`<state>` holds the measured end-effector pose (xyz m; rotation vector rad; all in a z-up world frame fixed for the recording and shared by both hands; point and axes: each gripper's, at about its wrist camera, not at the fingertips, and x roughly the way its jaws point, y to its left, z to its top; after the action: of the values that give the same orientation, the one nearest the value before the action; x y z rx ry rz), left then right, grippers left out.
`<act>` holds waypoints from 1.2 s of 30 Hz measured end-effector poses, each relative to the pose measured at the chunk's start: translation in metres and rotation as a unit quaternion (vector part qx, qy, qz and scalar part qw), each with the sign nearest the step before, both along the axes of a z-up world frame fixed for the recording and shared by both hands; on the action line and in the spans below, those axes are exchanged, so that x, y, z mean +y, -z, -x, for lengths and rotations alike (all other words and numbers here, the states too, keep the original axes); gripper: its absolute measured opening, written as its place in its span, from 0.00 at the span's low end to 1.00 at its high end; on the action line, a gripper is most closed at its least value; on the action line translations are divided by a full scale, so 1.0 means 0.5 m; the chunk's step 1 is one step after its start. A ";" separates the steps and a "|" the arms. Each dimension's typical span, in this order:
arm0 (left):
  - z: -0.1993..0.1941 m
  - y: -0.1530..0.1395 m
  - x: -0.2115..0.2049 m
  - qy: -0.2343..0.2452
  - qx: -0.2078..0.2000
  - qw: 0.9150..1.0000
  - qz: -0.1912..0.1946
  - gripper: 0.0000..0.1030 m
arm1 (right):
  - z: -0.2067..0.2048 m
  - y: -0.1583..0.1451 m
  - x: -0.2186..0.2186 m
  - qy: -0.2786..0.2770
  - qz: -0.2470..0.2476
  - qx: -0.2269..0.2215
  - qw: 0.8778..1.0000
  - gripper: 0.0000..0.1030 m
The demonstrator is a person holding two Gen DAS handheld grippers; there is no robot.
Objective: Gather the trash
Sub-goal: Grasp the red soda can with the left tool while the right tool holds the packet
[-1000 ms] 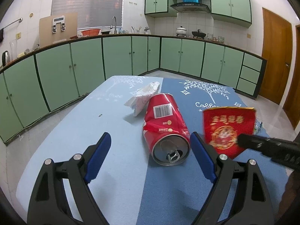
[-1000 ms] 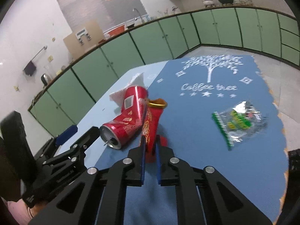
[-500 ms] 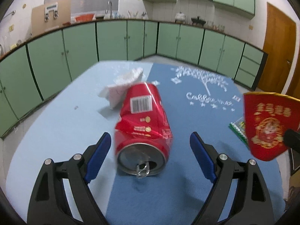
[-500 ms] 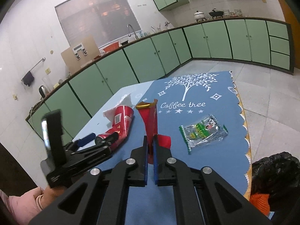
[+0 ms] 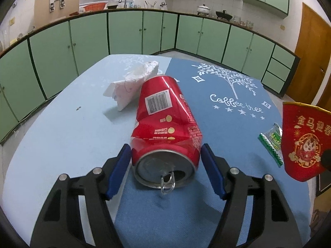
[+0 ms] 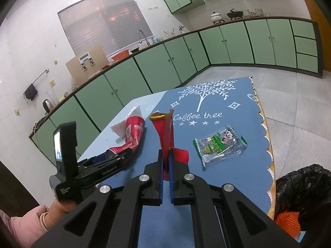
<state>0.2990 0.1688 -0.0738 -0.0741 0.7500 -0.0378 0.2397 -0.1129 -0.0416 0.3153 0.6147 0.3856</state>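
Observation:
A dented red drink can lies on its side on the table, its opened top toward me. My left gripper straddles that end, its jaws closing, and the blue pads touch the can's two sides. A crumpled white tissue lies just behind the can. My right gripper is shut on a red packet with gold print and holds it upright above the blue mat. That packet also shows at the right edge of the left wrist view. A clear and green wrapper lies flat on the mat.
The table has a light blue cloth, with a darker blue mat on its right half. A black trash bag sits below the table's right edge. Green kitchen cabinets run around the room. A person's hand in a pink sleeve holds the left gripper.
The left gripper moved forward around the can and its jaws narrowed onto it. The right gripper lifted the red packet off the mat and drew it away to the right.

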 end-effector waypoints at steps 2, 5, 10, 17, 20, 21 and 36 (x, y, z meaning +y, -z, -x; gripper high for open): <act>0.008 -0.004 0.000 0.003 -0.004 1.000 0.000 0.65 | 0.000 0.000 0.001 0.001 0.001 0.001 1.000 0.05; 0.029 -0.009 0.004 0.007 -0.012 1.000 0.004 0.64 | 0.000 0.001 0.000 0.002 0.002 0.002 1.000 0.05; 0.084 -0.024 0.013 0.020 -0.034 0.999 0.018 0.64 | 0.001 0.001 0.000 0.002 0.004 0.004 1.000 0.05; 0.130 0.007 0.004 0.056 -0.017 0.998 0.007 0.65 | 0.001 0.011 0.005 0.001 0.006 0.011 1.000 0.05; 0.129 -0.005 0.004 0.055 -0.022 0.998 0.013 0.71 | 0.002 0.013 0.005 0.001 0.007 0.013 1.000 0.05; 0.126 -0.012 0.002 0.052 -0.028 0.998 0.009 0.75 | 0.002 0.013 0.005 0.001 0.007 0.012 1.000 0.05; 0.053 0.027 -0.018 0.034 0.026 0.999 -0.018 0.80 | -0.002 0.009 0.004 -0.001 0.005 0.008 1.000 0.05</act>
<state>0.2726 0.1598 -0.0872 -0.0149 0.8055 -0.0880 0.2406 -0.1110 -0.0463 0.3074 0.6317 0.3822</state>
